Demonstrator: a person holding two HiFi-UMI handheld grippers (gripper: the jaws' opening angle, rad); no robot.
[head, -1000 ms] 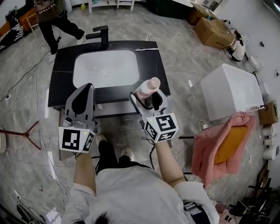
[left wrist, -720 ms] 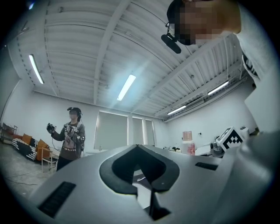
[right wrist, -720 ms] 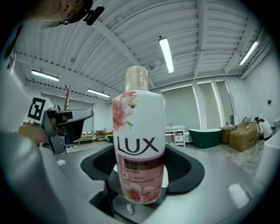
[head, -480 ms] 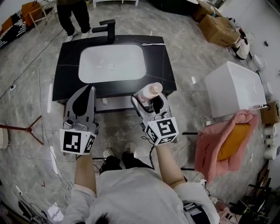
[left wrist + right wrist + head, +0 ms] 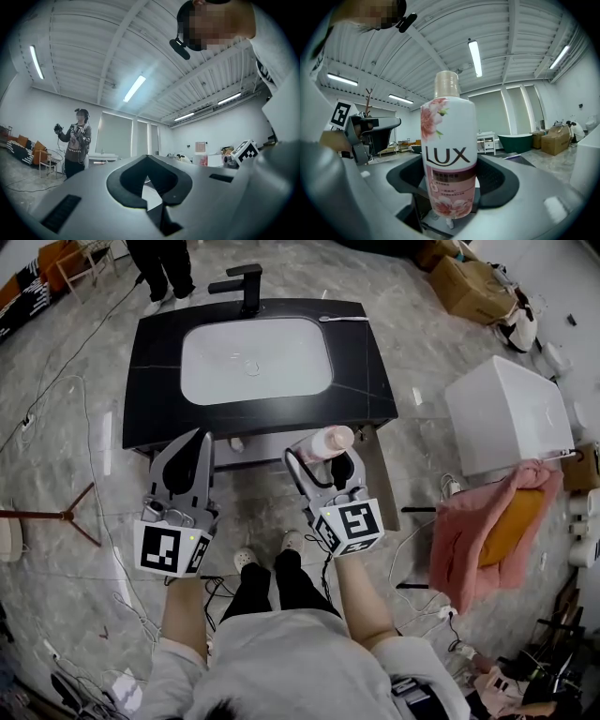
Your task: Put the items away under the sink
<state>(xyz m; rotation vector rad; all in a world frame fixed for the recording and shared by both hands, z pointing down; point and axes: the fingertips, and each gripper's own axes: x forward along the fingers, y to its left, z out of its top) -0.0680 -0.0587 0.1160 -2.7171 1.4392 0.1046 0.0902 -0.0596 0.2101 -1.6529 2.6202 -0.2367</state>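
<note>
A white and pink LUX bottle (image 5: 449,154) with a beige cap stands upright between the jaws of my right gripper (image 5: 451,171), which is shut on its lower part. In the head view this bottle (image 5: 323,442) and the right gripper (image 5: 323,457) hover just in front of the black sink vanity (image 5: 366,362), near its front right corner. My left gripper (image 5: 192,444) hangs in front of the vanity's left half. Its jaws meet at the tips with nothing between them, and the left gripper (image 5: 147,158) points up at the room.
The vanity has a white basin (image 5: 253,357) and black faucet (image 5: 246,282). A brown panel (image 5: 380,479), perhaps an open cabinet door, juts out on the right. A white box (image 5: 511,423), a pink cloth (image 5: 473,540) and cardboard boxes (image 5: 473,287) lie right. A person (image 5: 164,263) stands behind.
The vanity has slid away up the frame as the holder backed off, feet now showing below. Both grippers kept their poses. The bystander moved along behind the vanity.
</note>
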